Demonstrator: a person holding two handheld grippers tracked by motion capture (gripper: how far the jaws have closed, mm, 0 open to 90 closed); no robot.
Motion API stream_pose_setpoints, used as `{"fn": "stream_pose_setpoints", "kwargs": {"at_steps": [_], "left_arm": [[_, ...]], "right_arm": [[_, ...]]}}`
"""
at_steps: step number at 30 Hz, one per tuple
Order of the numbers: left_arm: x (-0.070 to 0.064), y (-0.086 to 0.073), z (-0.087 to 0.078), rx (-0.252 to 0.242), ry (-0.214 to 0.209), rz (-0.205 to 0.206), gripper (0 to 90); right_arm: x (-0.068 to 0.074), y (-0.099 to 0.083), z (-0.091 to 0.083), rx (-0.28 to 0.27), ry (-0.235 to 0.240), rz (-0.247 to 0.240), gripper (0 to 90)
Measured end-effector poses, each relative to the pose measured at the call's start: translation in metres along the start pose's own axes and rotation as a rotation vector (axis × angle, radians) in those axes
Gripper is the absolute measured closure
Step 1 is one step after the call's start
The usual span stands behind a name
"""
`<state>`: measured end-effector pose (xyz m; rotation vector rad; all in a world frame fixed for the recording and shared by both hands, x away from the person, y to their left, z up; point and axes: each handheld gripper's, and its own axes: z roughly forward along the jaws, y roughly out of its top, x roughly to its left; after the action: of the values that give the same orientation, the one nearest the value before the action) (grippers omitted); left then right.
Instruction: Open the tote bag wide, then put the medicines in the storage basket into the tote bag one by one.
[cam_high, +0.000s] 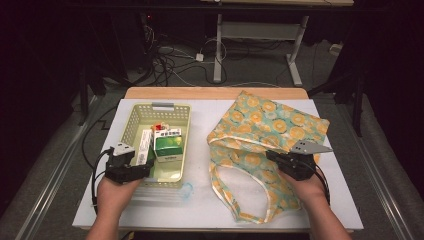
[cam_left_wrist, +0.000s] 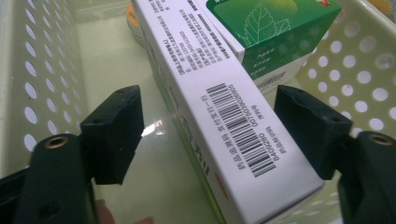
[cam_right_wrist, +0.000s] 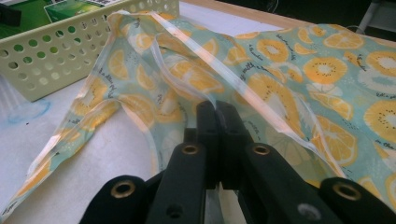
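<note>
Left gripper (cam_left_wrist: 205, 135) is down in the basket (cam_high: 131, 125), jaws wide, straddling the long white box (cam_left_wrist: 224, 116) w/o touching it yet. That box lies at the basket's left side, just beside the green box (cam_high: 167, 145). It's thin card: light and stiff along its length, but the side walls will cave if squeezed hard. Best hold is across the narrow width, near the barcode end, w/ gentle pressure; the smooth printed card may slip a bit.

Right gripper (cam_right_wrist: 217, 116) is closed on the fruit-print bag (cam_high: 270, 130), apparently at the mouth hem, though the pinch point is partly hidden by the jaws. Bag lies right of the basket: soft, limp cloth, so lifting the hem should open the mouth.
</note>
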<state>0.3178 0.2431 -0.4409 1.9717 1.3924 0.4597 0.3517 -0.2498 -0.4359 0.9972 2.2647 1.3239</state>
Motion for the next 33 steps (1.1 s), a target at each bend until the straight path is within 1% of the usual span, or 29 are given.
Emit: {"fn": "stream_pose_setpoints", "kwargs": {"at_steps": [1, 2, 3, 4, 5, 7, 8, 9, 10, 14, 15, 16, 18, 19, 23, 27, 31, 33], "left_arm": [[0.001, 0.000, 0.000, 0.005, -0.006, -0.002, 25.2], [0.001, 0.000, -0.001, 0.006, -0.011, -0.007, 30.8], [0.002, 0.001, -0.001, 0.010, -0.014, -0.012, 30.8], [0.003, 0.001, -0.001, 0.011, -0.016, -0.018, 33.1], [0.004, 0.001, -0.002, 0.011, -0.018, -0.019, 40.7], [0.006, 0.003, -0.001, 0.020, -0.032, -0.037, 42.2], [0.006, 0.004, 0.000, 0.023, -0.031, -0.042, 42.2], [0.006, 0.004, 0.000, 0.017, -0.019, -0.039, 44.1], [0.006, 0.004, 0.000, 0.015, -0.019, -0.042, 46.7], [0.004, 0.004, -0.001, 0.009, -0.009, -0.041, 49.2], [0.003, 0.003, -0.001, 0.005, -0.008, -0.037, 52.0], [0.003, 0.003, -0.002, 0.001, -0.004, -0.031, 52.0], [0.003, 0.001, -0.005, -0.011, 0.033, -0.029, 57.0], [0.004, 0.000, -0.005, -0.015, 0.025, -0.037, 57.8], [0.005, -0.001, -0.007, -0.024, 0.056, -0.023, 59.5], [0.003, -0.002, -0.009, -0.027, 0.079, -0.002, 59.7], [0.003, -0.002, -0.011, -0.043, 0.081, -0.003, 59.8], [0.004, -0.002, -0.012, -0.045, 0.075, 0.000, 59.9]], "right_arm": [[0.000, 0.000, 0.000, 0.000, 0.000, 0.000, 90.0], [0.000, 0.000, 0.000, -0.001, 0.000, 0.000, 90.0], [0.000, 0.000, 0.000, -0.001, 0.000, 0.000, 90.0], [0.000, 0.000, -0.001, 0.000, -0.001, -0.001, 90.0], [0.001, 0.000, -0.001, 0.002, 0.000, -0.002, 90.0], [0.000, -0.001, -0.001, 0.001, 0.000, -0.002, 90.0], [0.000, -0.001, -0.001, 0.001, 0.000, -0.002, 90.0], [0.000, -0.001, -0.001, 0.000, 0.000, 0.001, 90.0], [0.000, -0.001, -0.001, -0.001, 0.000, 0.003, 90.0], [0.000, 0.000, -0.003, -0.008, -0.001, 0.004, 90.0], [0.001, 0.000, -0.002, -0.004, -0.001, 0.005, 90.0], [0.001, 0.000, -0.002, -0.004, -0.001, 0.005, 90.0], [0.000, 0.001, -0.001, -0.004, -0.002, 0.005, 90.0], [0.000, 0.001, -0.001, -0.006, -0.004, 0.004, 90.0], [-0.003, 0.003, -0.003, -0.016, -0.007, 0.011, 90.0], [-0.004, 0.003, -0.005, -0.022, -0.007, 0.005, 90.0], [-0.004, 0.002, -0.005, -0.021, -0.004, 0.009, 90.0], [-0.004, 0.001, -0.005, -0.022, -0.003, 0.012, 90.0]]}}
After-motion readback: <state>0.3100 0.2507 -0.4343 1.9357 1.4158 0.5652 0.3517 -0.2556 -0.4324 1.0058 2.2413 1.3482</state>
